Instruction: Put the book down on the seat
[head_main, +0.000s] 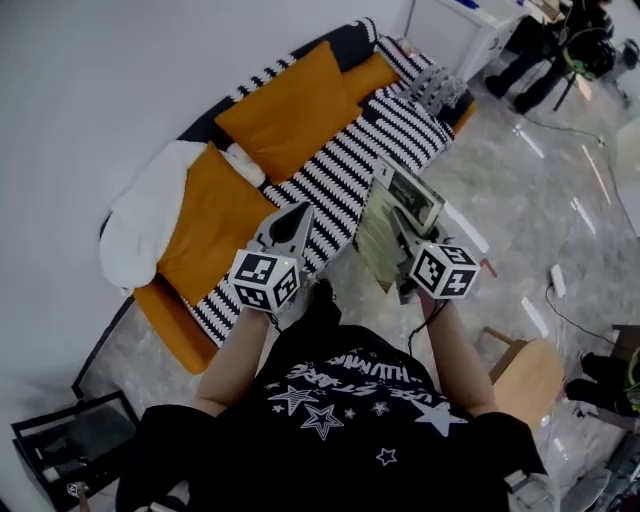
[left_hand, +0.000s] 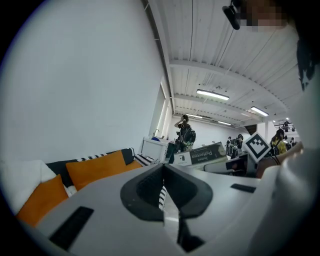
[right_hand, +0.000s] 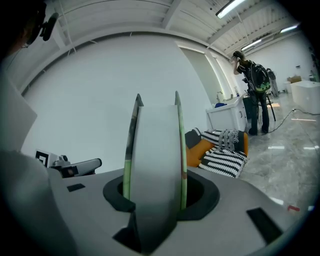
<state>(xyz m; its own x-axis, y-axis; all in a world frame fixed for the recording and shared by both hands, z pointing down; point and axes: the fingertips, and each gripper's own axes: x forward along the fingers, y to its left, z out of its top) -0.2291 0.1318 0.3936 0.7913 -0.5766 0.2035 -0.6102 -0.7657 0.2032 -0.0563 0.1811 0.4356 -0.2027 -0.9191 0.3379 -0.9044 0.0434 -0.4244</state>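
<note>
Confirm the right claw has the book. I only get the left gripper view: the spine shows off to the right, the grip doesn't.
Observer: Yes. The right gripper view shows the right claw shut on the book, upright and edge-on to the camera.
Operator: On the seat yet?
Observer: No. The head view has it in the air by the front edge of the striped seat.
Operator: Free spot?
Observer: In the head view, bare stripes run in front of the orange cushions.
</note>
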